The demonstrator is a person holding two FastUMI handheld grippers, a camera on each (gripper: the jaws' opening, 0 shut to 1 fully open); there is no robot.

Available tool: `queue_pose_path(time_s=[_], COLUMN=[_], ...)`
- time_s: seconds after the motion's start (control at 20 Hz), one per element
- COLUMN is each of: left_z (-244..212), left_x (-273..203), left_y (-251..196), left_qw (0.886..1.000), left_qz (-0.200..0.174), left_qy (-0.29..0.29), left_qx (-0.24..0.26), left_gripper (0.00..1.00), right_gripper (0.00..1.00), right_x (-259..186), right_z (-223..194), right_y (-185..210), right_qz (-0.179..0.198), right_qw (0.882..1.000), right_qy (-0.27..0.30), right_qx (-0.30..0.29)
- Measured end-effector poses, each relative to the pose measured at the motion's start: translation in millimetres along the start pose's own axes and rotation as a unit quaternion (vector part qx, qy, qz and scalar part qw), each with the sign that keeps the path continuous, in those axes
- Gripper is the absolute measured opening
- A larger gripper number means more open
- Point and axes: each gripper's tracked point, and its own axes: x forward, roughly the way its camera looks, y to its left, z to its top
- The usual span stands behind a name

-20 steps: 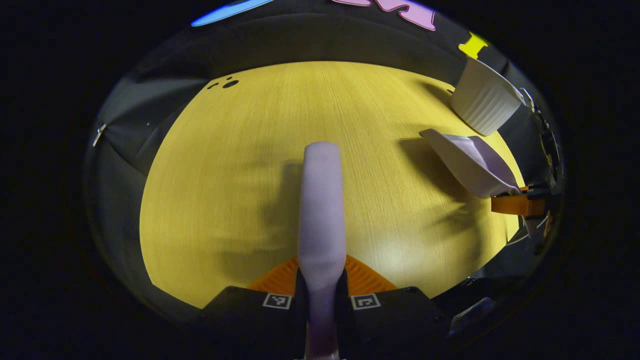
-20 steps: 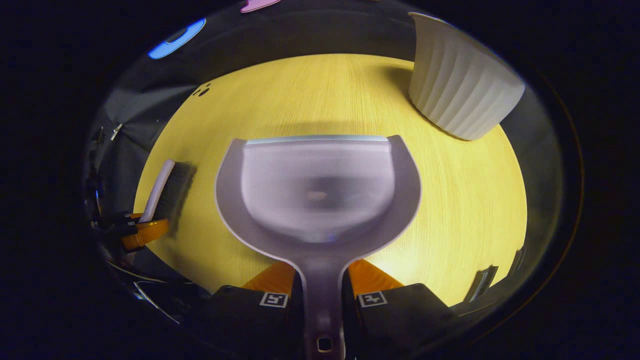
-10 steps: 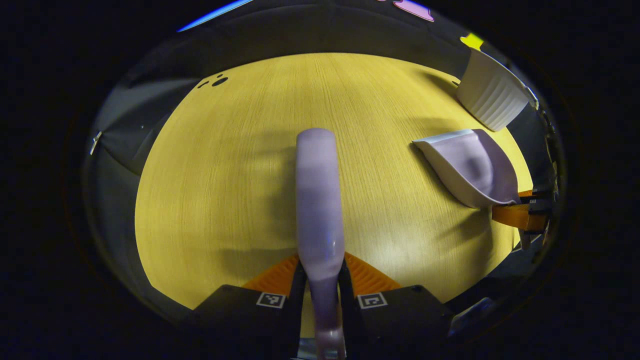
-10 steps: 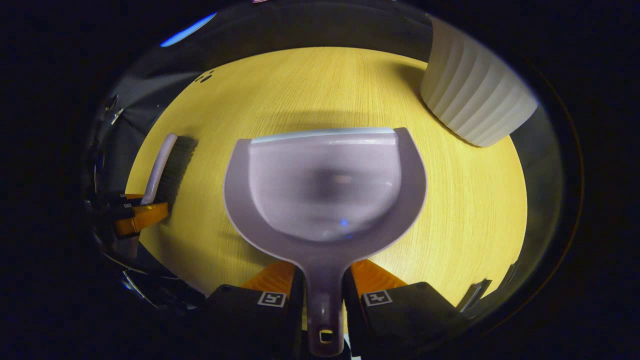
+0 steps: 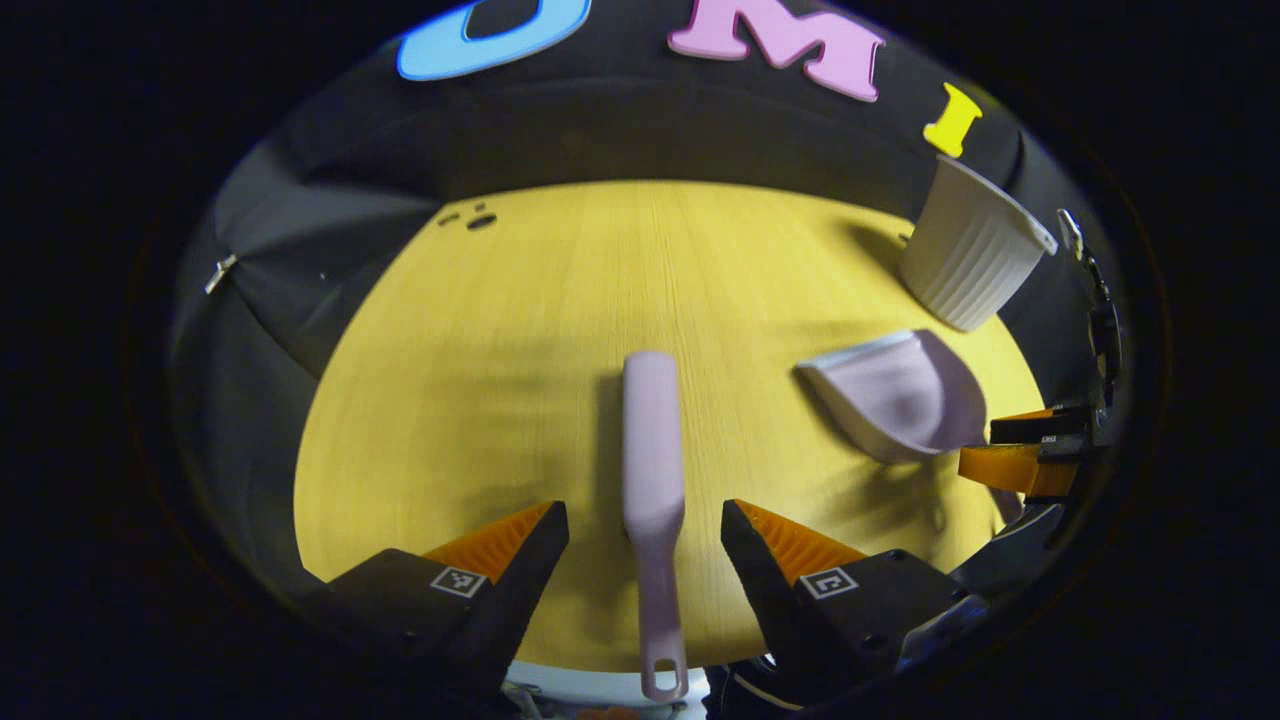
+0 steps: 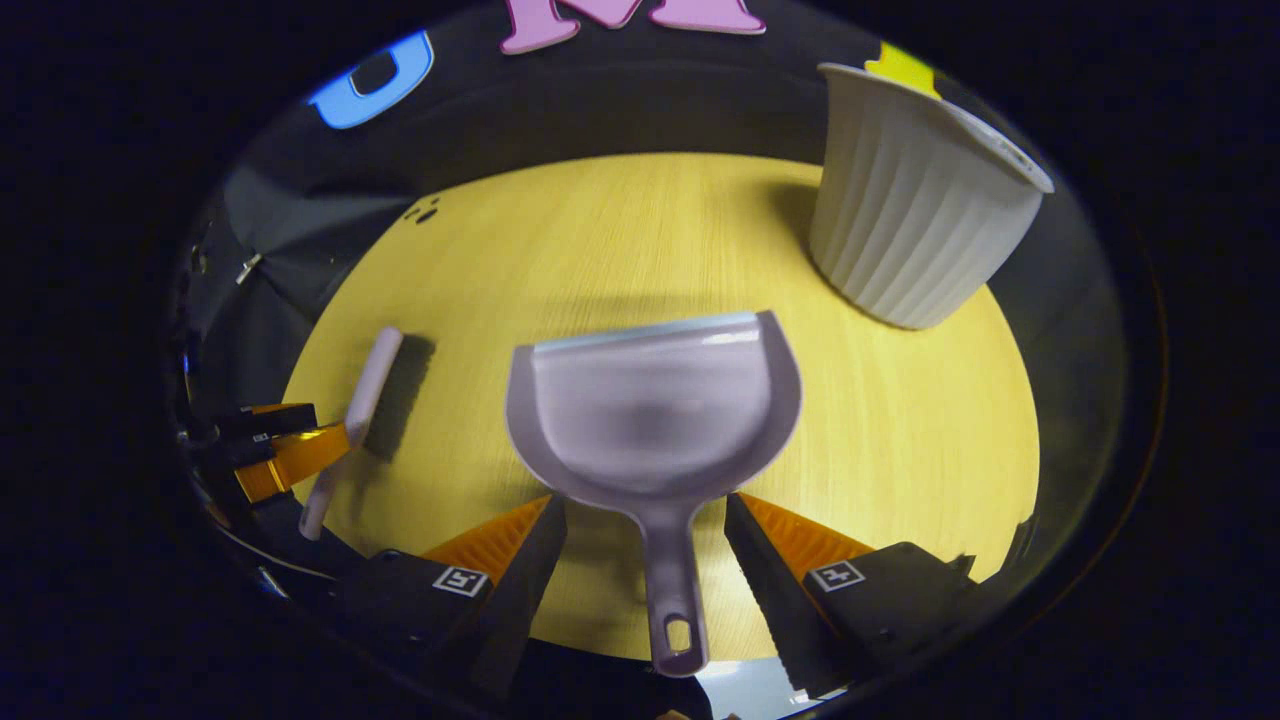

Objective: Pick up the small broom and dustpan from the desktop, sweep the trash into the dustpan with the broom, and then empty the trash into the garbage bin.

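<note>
Yellow wood-grain surface under booth lighting: we see the small broom lying flat near the near edge, its handle running between the spread fingers of the left tongs, which touch nothing. In the right gripper view, the dustpan rests on the surface just the same, its handle pointing back between the parted fingers of the right tongs, with clear gaps on both sides. A ribbed white garbage bin stands upright toward the far right corner, just beyond the dustpan's lip. We can make out no trash on the open wood, and the pan's scoop looks bare, though blur leaves that uncertain. A few small dark marks sit at the far left edge; we cannot tell what they are. Our reading: sweeping and emptying appear finished, both tools are set down on the surface, and little seems left beyond drawing the tongs away.
</note>
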Motion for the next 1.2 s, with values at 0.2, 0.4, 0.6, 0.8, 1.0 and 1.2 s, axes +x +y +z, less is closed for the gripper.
queue_pose_path(time_s=[0.2, 0.4, 0.6, 0.8, 1.0, 1.2], left_z=[56, 95, 90, 57, 15, 6], left_x=[-74, -170, -248, -283, -276, -281], left_y=[-11, -18, -25, -35, -36, -20], left_qw=[0.988, 0.957, 0.931, 0.925, 0.935, 0.933], left_qz=[0.002, 0.029, 0.051, 0.043, 0.032, 0.041], left_qy=[-0.155, -0.289, -0.362, -0.372, -0.337, -0.331], left_qx=[-0.01, -0.008, -0.018, -0.063, -0.108, -0.134], left_gripper=[0.97, 0.97, 0.97, 0.97, 0.96, 0.96], right_gripper=[1.0, 0.99, 0.99, 0.99, 0.99, 0.99], right_x=[-60, -147, -211, -246, -246, -230], right_z=[54, 114, 130, 97, 53, 23], right_y=[7, 36, 54, 81, 103, 112], right_qz=[0.001, 0.048, 0.057, 0.063, 0.099, 0.108], right_qw=[0.994, 0.965, 0.93, 0.915, 0.922, 0.935], right_qy=[-0.11, -0.258, -0.362, -0.391, -0.363, -0.324], right_qx=[0.007, 0.026, -0.014, -0.081, -0.085, -0.094])
